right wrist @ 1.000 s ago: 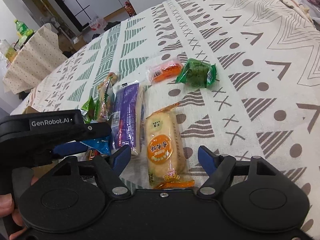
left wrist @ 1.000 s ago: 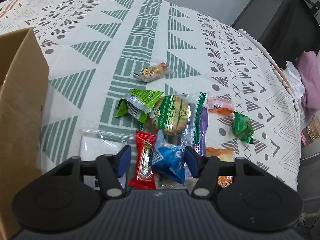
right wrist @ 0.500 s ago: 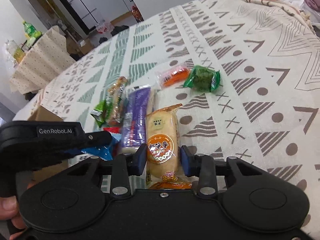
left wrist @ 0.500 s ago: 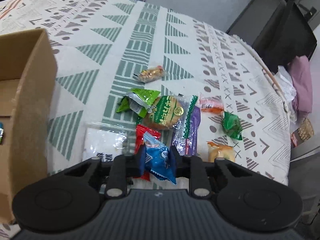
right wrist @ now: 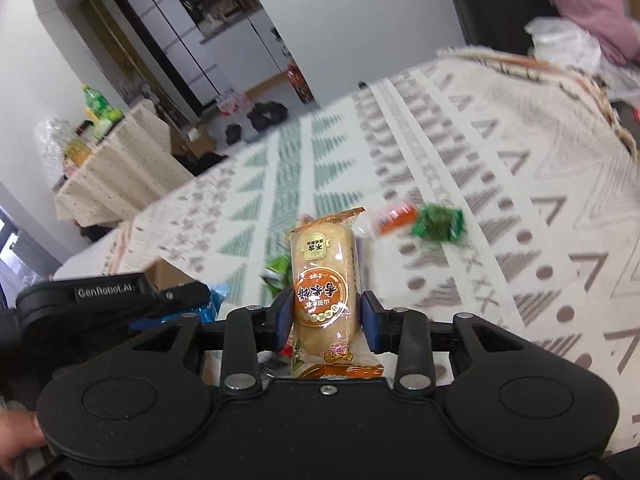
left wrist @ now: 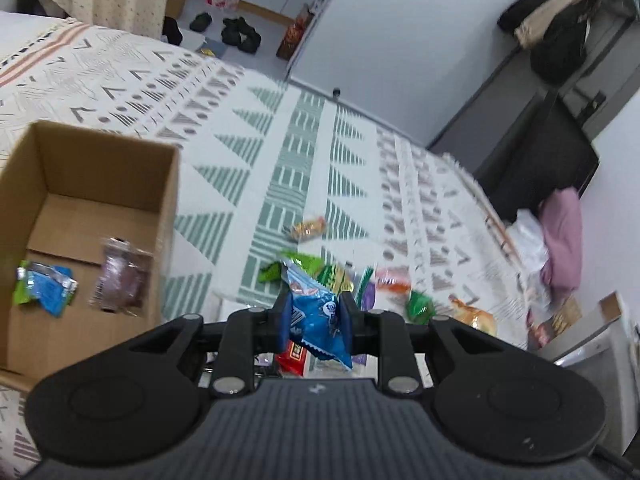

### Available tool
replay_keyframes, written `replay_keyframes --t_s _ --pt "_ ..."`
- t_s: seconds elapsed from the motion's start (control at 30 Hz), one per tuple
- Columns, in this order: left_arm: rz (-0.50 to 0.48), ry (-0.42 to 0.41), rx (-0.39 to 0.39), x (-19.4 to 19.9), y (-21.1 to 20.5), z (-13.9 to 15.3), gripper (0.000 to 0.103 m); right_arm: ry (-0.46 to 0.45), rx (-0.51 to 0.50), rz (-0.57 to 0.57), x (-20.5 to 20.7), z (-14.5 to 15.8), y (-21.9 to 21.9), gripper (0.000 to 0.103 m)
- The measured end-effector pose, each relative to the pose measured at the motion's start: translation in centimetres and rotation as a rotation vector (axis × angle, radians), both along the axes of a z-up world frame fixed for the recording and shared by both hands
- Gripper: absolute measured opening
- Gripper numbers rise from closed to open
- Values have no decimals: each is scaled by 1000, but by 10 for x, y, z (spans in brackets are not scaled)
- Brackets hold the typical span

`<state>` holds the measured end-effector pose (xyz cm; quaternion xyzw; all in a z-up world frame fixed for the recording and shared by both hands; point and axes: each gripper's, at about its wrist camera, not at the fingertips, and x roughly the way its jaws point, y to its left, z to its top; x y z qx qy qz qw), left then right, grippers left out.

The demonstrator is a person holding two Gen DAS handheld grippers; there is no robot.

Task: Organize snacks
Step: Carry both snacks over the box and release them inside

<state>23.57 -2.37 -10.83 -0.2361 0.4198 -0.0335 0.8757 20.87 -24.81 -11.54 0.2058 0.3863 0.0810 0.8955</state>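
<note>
Patterned bedspread (left wrist: 304, 168) lies below both jaws, loose snacks (left wrist: 316, 268) scattered ahead. Left gripper (left wrist: 314, 316) clamps a blue packet (left wrist: 316, 320); right gripper (right wrist: 326, 316) clamps a bread roll (right wrist: 324, 280). Left of the left jaws, the cardboard box (left wrist: 168, 216) holds two packets (left wrist: 124, 276)

Left gripper (left wrist: 314, 316), black two-finger tool with blue pads, clamped on a blue crinkled foil snack packet (left wrist: 316, 320), angled down, lifted off the surface. Right gripper (right wrist: 326, 316), same black build, blue pads pressing both sides of a clear-wrapped golden pastry with orange label (right wrist: 324, 284). A bare hand (right wrist: 18, 436) shows at lower left in the right wrist view.
</note>
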Motion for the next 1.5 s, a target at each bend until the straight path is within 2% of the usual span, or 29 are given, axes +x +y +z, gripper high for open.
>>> replay_keyframes --t_s 0.27,0.5,0.67,0.8,1.07,1.5 --pt "77 -77 -34 -22 37 29 24 -69 16 49 -3 37 29 35" --pt "201 -72 -79 -37 77 26 24 -101 16 115 -3 52 64 35" --pt "245 -65 -96 -38 96 23 24 -102 21 140 2 54 86 35" --pt "301 -62 -141 -38 118 21 24 -98 26 153 6 53 100 35" --pt "368 -63 -159 -42 141 20 24 -88 9 201 14 49 133 35" --pt "434 0 -106 -37 158 10 24 -55 20 291 31 38 186 35"
